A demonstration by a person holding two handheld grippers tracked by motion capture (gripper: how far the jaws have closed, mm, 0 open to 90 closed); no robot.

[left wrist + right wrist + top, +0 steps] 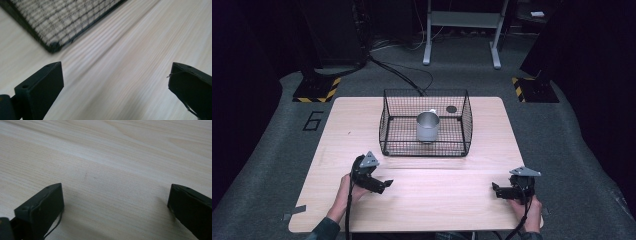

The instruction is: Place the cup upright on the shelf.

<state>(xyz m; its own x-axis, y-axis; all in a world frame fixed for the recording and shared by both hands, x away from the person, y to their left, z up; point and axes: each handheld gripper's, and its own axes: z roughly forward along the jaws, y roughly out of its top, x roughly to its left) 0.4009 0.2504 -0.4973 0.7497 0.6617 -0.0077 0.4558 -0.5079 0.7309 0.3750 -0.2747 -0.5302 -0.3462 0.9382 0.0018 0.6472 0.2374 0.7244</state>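
**A:** So where are you at here? Both of your hand-helds look parked low in the frame. Left hand-held gripper [386, 184] sits lower left of center, right hand-held gripper [496, 190] lower right, both low over bare tabletop [447, 200] with nothing between the jaws. In each gripper view the 2 black jaws stand wide apart with just wood grain in the gap.

**B:** Yeah, reads to me like a ready pose. The metal cup [427, 127] is standing upright inside the black wire basket [387, 122], about dead center of the frame, well apart from both your grippers. My guess is you've got the jaws spread wide so you can go straight in over the rim.

**A:** Left one's the closer of the 2. Its own view has the basket's bottom corner in the upper left, blurry though, so it's angled toward the basket.

**B:** There's also a small dark round thing [451, 109] behind the cup at the basket's far side, can't tell what it is.

**A:** Any labels?

**B:** Nothing readable on the cup. There's a "6" [314, 120] marked on the floor left of the tabletop, plus yellow-black hazard tape [317, 93] on the floor upper left.
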